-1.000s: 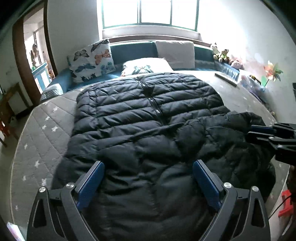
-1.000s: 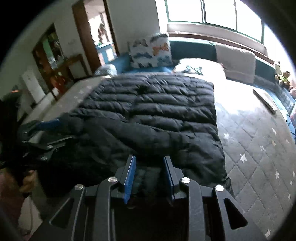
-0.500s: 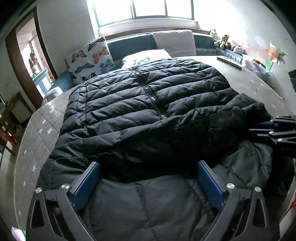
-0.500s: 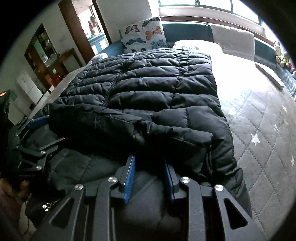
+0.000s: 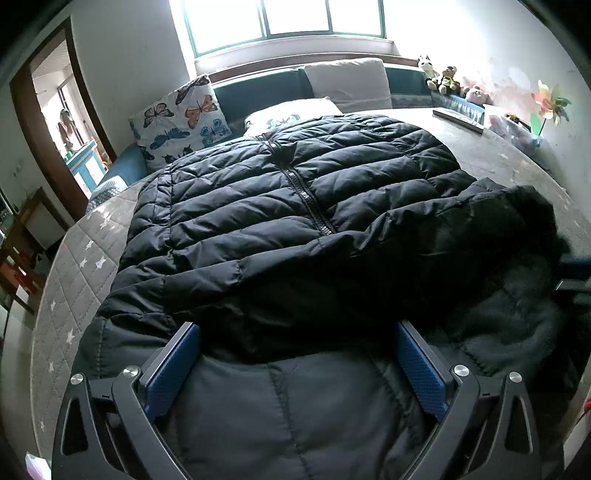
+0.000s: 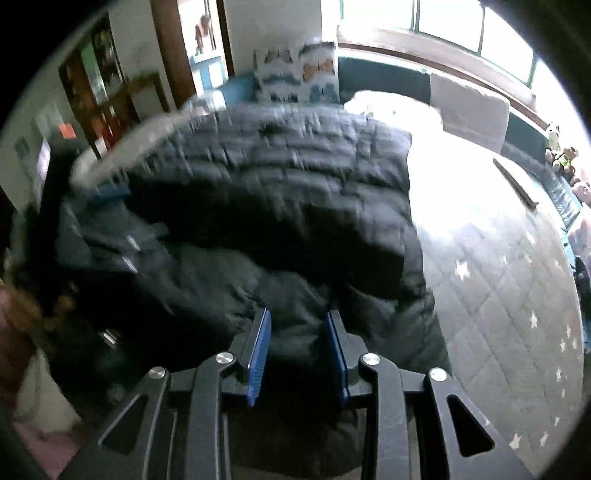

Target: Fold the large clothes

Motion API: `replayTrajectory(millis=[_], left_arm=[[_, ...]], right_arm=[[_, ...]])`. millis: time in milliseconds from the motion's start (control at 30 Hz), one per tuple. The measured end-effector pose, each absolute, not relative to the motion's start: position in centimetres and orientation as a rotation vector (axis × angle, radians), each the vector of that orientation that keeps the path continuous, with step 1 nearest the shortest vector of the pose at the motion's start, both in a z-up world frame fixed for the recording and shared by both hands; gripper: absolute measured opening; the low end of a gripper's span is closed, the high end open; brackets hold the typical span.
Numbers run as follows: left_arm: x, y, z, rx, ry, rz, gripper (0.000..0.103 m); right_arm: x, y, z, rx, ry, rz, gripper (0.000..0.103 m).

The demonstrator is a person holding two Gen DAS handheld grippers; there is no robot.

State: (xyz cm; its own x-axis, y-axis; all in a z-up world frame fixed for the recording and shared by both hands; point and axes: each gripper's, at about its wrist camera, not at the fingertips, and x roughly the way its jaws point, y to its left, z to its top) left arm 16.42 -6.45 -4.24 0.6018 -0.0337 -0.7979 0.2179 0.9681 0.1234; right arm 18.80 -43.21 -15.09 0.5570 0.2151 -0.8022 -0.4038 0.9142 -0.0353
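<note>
— What carries everything?

— A wide bed [image 5: 74, 258] under a grey quilt with white stars, its head against a teal backrest below a bright window [image 5: 288, 18]. A butterfly cushion [image 5: 181, 122] leans at the head's left corner, soft toys [image 5: 443, 79] sit along the right edge, and a doorway [image 5: 62, 122] opens on the left.

— And the garment?

— A black puffer jacket [image 5: 295, 206] lies across the middle of the bed, zipper up, its near part doubled over toward the foot edge.

— What differs from a second ago?

— The fold lies flatter and lower, and more grey lining shows at the near edge.

— The grippers?

— The left gripper [image 5: 295, 362] stands spread wide over the lining, pads clear of the cloth. The right gripper [image 6: 297, 347] has its jaws narrow, pinching a bunch of jacket fabric.

— What does one view add?

— The left view is sharp and shows the zipper; the right view is smeared with motion, yet shows the bare quilt [image 6: 498, 277] on the bed's right side.
</note>
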Motion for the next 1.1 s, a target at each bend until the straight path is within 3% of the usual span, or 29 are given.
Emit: replayTrajectory(millis=[333, 667, 800, 1100], left_arm=[[15.8, -6.4, -3.9, 0.228, 0.913, -0.152, 0.103], [12.7, -4.1, 0.3, 0.279, 0.835, -0.126, 0.103], [12.5, -1.3, 2.4, 0.252, 0.793, -0.075, 0.103], [13.6, 4.1, 0.1, 0.152, 0.868, -0.048, 0.103]], right_arm=[[19.8, -44.6, -16.9, -0.131, 0.946, 0.414, 0.034], [18.3, -43.3, -11.1, -0.161, 0.848, 0.414, 0.034], [19.5, -42.2, -10.0, -0.157, 0.818, 0.431, 0.041], [25.2, -42.9, -15.0, -0.108, 0.98, 0.332, 0.041]])
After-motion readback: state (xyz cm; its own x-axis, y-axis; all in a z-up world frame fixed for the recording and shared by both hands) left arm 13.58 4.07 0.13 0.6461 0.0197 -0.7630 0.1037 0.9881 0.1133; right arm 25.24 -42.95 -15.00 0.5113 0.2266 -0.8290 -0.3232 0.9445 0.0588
